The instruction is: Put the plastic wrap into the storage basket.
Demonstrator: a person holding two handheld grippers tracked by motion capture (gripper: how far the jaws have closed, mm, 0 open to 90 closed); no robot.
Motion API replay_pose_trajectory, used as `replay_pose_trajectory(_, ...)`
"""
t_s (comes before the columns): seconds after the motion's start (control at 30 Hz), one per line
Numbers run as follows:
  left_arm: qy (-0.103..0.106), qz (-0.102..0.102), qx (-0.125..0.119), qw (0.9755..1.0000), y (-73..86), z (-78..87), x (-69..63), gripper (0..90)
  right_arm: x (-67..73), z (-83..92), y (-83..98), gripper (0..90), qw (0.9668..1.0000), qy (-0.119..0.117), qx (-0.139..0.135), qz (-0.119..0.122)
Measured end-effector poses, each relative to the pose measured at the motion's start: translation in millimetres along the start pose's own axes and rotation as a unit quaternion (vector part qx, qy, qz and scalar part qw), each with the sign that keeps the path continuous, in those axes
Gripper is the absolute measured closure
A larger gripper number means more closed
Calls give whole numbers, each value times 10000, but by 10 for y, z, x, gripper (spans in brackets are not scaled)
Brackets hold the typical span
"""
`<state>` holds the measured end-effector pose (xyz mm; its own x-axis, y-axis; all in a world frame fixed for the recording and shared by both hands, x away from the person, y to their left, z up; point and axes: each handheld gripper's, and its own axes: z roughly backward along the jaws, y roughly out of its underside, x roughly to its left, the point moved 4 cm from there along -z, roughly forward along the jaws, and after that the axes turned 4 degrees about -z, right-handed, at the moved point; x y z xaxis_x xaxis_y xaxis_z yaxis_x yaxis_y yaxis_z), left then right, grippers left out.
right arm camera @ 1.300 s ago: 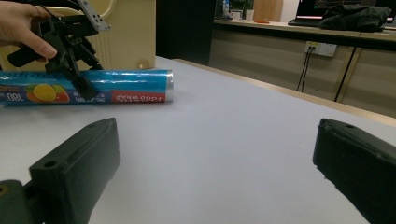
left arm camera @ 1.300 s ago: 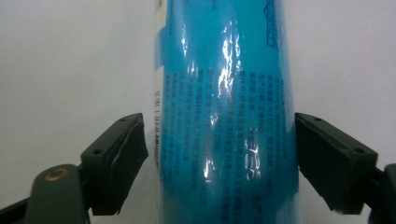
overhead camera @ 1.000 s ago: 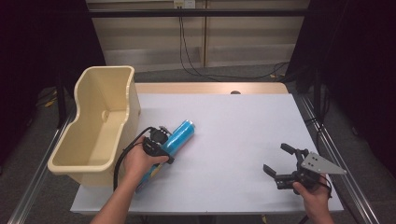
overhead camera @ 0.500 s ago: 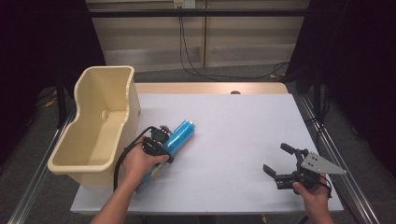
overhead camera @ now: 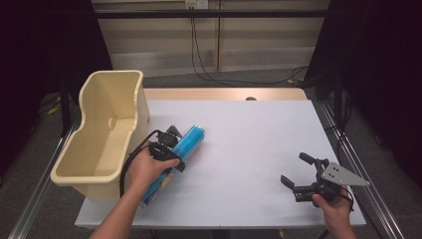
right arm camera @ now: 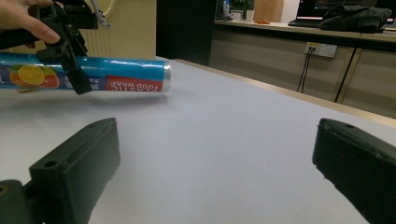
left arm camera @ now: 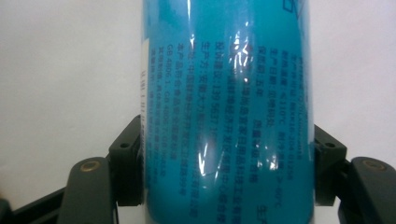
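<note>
A cream plastic bin [overhead camera: 107, 134] stands at the left edge of the white counter [overhead camera: 249, 144], its tall end on the far side. Beyond the counter's far edge, black cables [overhead camera: 209, 64] hang down a pale wall panel and trail across the floor [overhead camera: 224, 79].

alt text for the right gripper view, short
Looking between the open right gripper's two black jaws across a white table, nothing held. At upper left, a hand holds the left gripper around a blue roll of plastic food wrap lying on its side; a counter stands behind.
</note>
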<state>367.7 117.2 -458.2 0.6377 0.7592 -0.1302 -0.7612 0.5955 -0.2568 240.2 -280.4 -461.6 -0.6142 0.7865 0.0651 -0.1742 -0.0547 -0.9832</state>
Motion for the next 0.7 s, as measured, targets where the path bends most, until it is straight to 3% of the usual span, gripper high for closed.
replay_pose_trajectory(0.23, -34, 9, -11, 10000, -83, 165, -94, 322, -1, 5, -3, 5, 10000, 9, -16, 6)
replay_pose_trajectory(0.53, 105, 148, -122, 9998, -161, 367, -182, 322, -6, 13, -6, 5, 10000, 8, -32, 20)
replay_pose_trajectory(0.7, 6, 201, -150, 9997, -190, 486, -184, 322, -2, 13, -7, 5, 10000, -3, -43, 9)
